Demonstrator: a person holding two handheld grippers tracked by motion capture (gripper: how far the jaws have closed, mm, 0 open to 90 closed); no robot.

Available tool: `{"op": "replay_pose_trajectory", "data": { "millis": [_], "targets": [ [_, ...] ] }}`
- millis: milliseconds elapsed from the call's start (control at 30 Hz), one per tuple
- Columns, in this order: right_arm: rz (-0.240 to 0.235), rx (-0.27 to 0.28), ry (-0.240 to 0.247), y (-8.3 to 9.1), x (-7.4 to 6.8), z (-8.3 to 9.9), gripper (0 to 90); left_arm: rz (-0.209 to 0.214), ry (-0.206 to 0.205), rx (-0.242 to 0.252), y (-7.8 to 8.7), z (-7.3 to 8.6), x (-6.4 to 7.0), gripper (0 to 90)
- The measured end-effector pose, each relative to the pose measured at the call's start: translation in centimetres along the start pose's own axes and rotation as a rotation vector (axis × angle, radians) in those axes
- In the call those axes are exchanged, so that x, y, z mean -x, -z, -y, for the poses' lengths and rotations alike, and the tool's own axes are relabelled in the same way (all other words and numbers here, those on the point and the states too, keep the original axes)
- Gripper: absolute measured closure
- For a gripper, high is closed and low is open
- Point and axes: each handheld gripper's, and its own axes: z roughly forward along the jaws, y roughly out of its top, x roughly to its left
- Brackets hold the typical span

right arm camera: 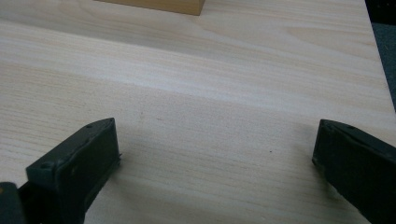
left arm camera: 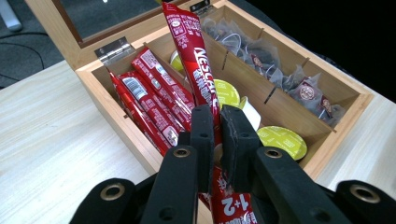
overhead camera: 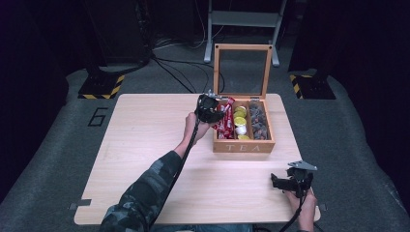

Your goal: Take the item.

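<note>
Glossy red foil sachet (left arm camera: 196, 70), matt pale wooden box (left arm camera: 116, 116) (metal hinge (left arm camera: 114, 48))

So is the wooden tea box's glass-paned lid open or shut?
Open: the glass-paned lid stands upright behind the wooden tea box, leaving red sachets and the other compartments exposed.

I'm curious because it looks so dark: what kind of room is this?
Probably a recording studio or lab, not a kitchen. A lone wooden table stands on grey carpet among black curtains, with hazard-striped stand bases and loose cables behind. A tea box sits ready for practice.
</note>
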Motion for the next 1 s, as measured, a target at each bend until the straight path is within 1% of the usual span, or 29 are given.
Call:
{"op": "replay_pose_trajectory", "data": {
  "millis": [100,133,233,400,533,600,633,667,700,767,800,833,1000],
  "targets": [
    [0.000,0.000,0.000,0.0,0.0,0.0,0.0,0.004,-0.002,0.007,0.3,0.0,0.0,83.0],
    [0.000,0.000,0.000,0.0,0.0,0.0,0.0,0.002,-0.006,0.018,0.6,-0.1,0.0,83.0],
    [0.000,0.000,0.000,0.0,0.0,0.0,0.0,0.005,-0.009,0.024,1.0,0.0,-0.1,83.0],
    [0.000,0.000,0.000,0.0,0.0,0.0,0.0,-0.007,-0.018,0.038,1.8,0.3,-0.2,83.1],
    [0.000,0.000,0.000,0.0,0.0,0.0,0.0,-0.014,-0.024,0.041,2.3,0.5,-0.5,83.1],
    [0.001,0.000,0.000,0.0,0.0,0.0,0.0,-0.017,-0.023,0.045,2.8,0.7,-0.8,83.2],
    [0.001,0.000,0.000,0.0,0.0,0.0,0.0,-0.017,-0.023,0.045,2.8,0.7,-0.8,83.3],
    [0.001,0.000,0.000,0.0,0.0,0.0,0.0,-0.022,-0.031,0.042,3.2,0.9,-1.1,83.3],
    [0.001,0.000,0.000,0.0,0.0,0.0,0.0,-0.022,-0.031,0.042,3.2,0.9,-1.1,83.3],
    [0.001,0.000,0.000,0.0,0.0,0.0,0.0,-0.031,-0.030,0.051,3.7,1.0,-1.4,83.4],
    [0.001,0.000,-0.001,0.0,0.0,0.0,0.0,-0.036,-0.030,0.056,4.1,1.3,-1.8,83.4],
    [0.001,0.000,-0.001,0.0,0.0,0.0,0.0,-0.036,-0.030,0.056,4.1,1.3,-1.8,83.4],
    [0.001,0.000,0.000,0.0,0.0,0.0,0.0,-0.055,-0.026,0.061,4.9,1.8,-2.6,83.4]
  ]
}}
